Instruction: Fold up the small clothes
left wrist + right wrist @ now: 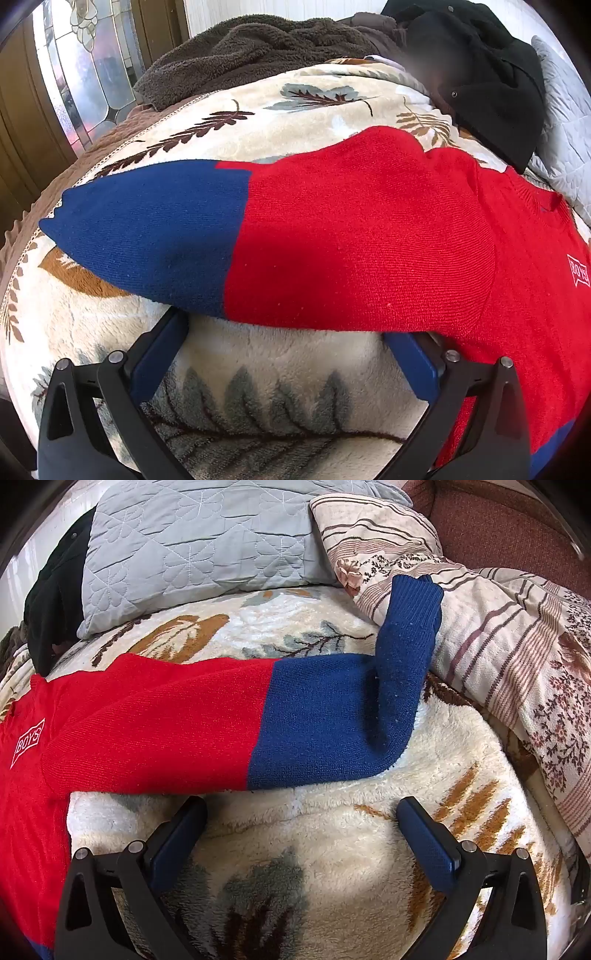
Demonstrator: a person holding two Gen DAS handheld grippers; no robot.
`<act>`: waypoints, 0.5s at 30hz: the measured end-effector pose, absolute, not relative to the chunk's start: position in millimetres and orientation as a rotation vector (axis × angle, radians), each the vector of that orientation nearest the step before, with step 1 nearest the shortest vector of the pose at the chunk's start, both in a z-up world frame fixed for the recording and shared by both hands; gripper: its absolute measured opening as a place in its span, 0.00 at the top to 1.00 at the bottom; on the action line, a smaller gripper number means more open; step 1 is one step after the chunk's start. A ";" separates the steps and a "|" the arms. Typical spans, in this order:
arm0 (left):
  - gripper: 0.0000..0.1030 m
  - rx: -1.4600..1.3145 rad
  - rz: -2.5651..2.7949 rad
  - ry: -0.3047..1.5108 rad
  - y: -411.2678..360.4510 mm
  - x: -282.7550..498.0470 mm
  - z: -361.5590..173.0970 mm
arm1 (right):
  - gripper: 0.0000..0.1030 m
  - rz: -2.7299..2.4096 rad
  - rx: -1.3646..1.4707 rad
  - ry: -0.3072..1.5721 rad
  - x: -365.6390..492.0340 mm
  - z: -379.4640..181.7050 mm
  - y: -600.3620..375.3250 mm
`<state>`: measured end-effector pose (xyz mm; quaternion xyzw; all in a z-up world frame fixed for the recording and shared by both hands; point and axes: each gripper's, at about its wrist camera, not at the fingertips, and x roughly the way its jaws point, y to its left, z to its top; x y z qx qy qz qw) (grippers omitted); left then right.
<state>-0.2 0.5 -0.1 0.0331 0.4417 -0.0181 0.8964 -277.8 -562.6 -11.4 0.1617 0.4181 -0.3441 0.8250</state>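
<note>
A small red knit sweater (369, 236) with blue sleeve ends and a white "BOYS" patch lies spread flat on a cream leaf-print fleece blanket (258, 369). In the left wrist view its one sleeve (147, 229) stretches out to the left. My left gripper (291, 328) is open, its fingertips tucked under the lower edge of that sleeve. In the right wrist view the sweater (155, 716) shows its other sleeve (332, 716) stretching right, the blue cuff bent upward. My right gripper (301, 808) is open and empty, just below this sleeve's lower edge.
A brown fleece throw (251, 51) and a black garment (491, 74) lie at the bed's far side. A grey quilted pillow (199, 539) and a striped floral duvet (517, 657) lie beyond and right of the sweater. A stained-glass door (85, 66) stands at left.
</note>
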 end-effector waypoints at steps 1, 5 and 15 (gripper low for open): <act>0.00 0.077 -0.034 0.922 0.1 0.1 -0.1 | 0.00 -0.731 0.344 0.889 -277.8 -11.4 -562.7; 0.00 0.075 -0.034 0.922 0.6 0.3 -0.1 | 0.00 -0.732 0.343 0.890 -277.7 -11.4 -562.6; 0.00 0.080 -0.031 0.919 2.5 -0.5 1.2 | 0.00 -0.732 0.343 0.890 -277.7 -11.4 -562.6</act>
